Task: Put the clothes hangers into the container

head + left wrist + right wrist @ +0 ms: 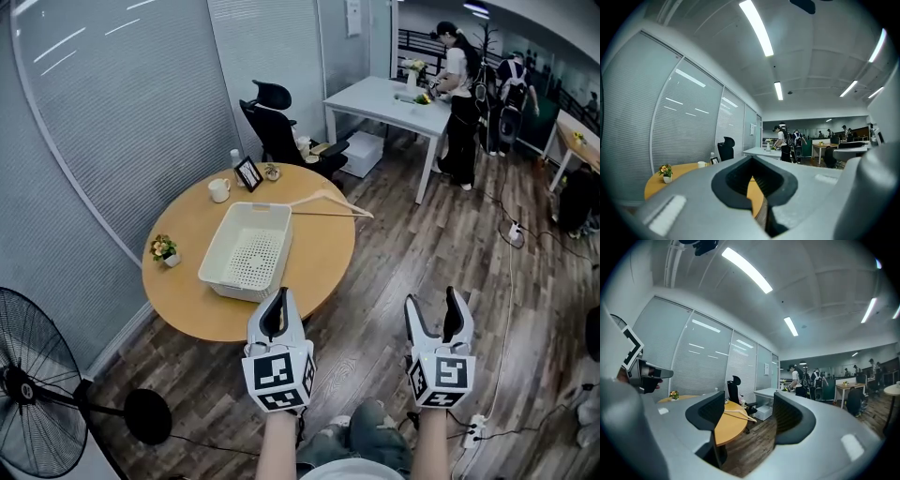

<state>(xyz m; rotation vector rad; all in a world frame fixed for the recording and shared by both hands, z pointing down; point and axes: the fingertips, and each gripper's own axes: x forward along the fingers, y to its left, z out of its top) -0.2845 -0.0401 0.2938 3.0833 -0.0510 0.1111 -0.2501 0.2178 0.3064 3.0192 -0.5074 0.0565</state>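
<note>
Clothes hanger [330,204] overhanging table [187,300] edge beside container [217,246], left gripper [279,294] jaws clenched, right gripper [434,300] jaws released

The surface [184,298] carries one clothes hanger [330,201], one container [246,251], one mug [218,190], one flower pot [165,250]; one left hand-held gripper [278,296], one right hand-held gripper [433,300]

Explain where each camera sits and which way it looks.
Head view: on the head, steeply down at table, basket and hanger; left gripper, right gripper and forearms show.
Left gripper view: on that gripper, level toward the table; shut jaws show.
Right gripper view: on that gripper, level toward the hanger; open jaws show.
Both gripper views share the table.
</note>
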